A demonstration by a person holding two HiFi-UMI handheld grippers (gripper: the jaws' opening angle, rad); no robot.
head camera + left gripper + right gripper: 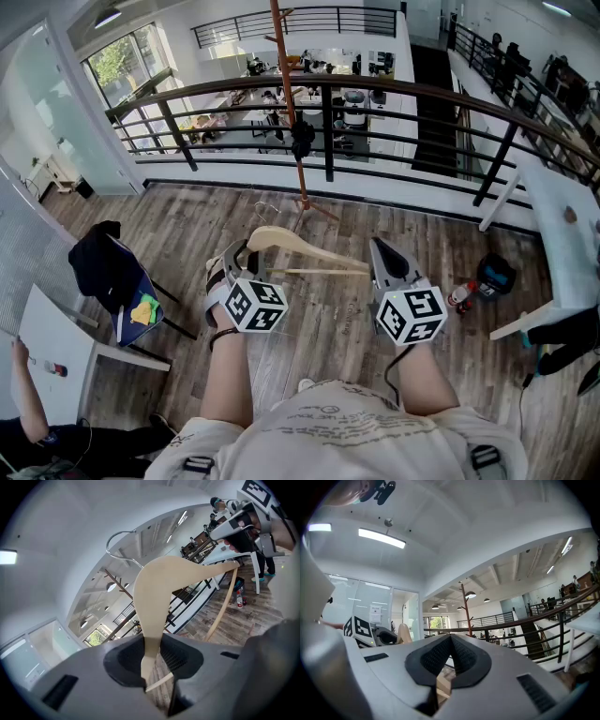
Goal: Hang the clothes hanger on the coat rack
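A cream short-sleeved T-shirt (328,424) carries curved lines of dark lettering, with grey buckled straps (195,463) at both shoulders. A pale strap (217,296) crosses the left hand, and a thin dark band (221,336) rings that wrist. The left hand-held gripper (242,255) and right hand-held gripper (378,248) have grey moulded shells with dark ribbed pads. Each bears a white cube (255,305) of black square markers. A black cable (388,373) trails from the right one.

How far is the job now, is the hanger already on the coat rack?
Not yet. Done: the hanger is lifted. In hand: the left hand-held gripper and the right hand-held gripper each clamp one end. Left: carry it to the coat rack ahead and hook it on.
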